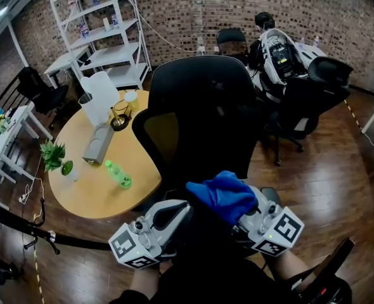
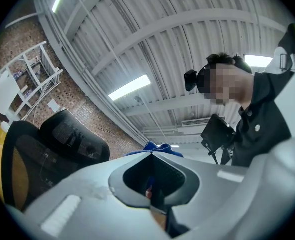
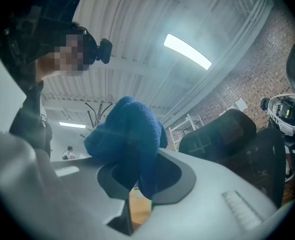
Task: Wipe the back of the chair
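Note:
A black mesh office chair (image 1: 199,119) stands right in front of me with its back toward me; it also shows at the left of the left gripper view as the chair (image 2: 57,144) and at the right of the right gripper view as the chair (image 3: 227,134). My right gripper (image 1: 247,211) is shut on a bunched blue cloth (image 1: 224,195), held low and just short of the chair back. That cloth (image 3: 130,134) covers the right gripper (image 3: 137,151) tips. My left gripper (image 1: 168,217) sits beside it, shut with nothing between its tips, the left gripper (image 2: 151,153) pointing upward.
A round wooden table (image 1: 79,195) at the left carries a green bottle (image 1: 118,175), a small plant (image 1: 54,156), a grey box (image 1: 98,144) and a white jug (image 1: 101,97). White shelving (image 1: 101,30) stands behind. More black chairs (image 1: 307,100) and a seated person (image 1: 263,24) are at the right back.

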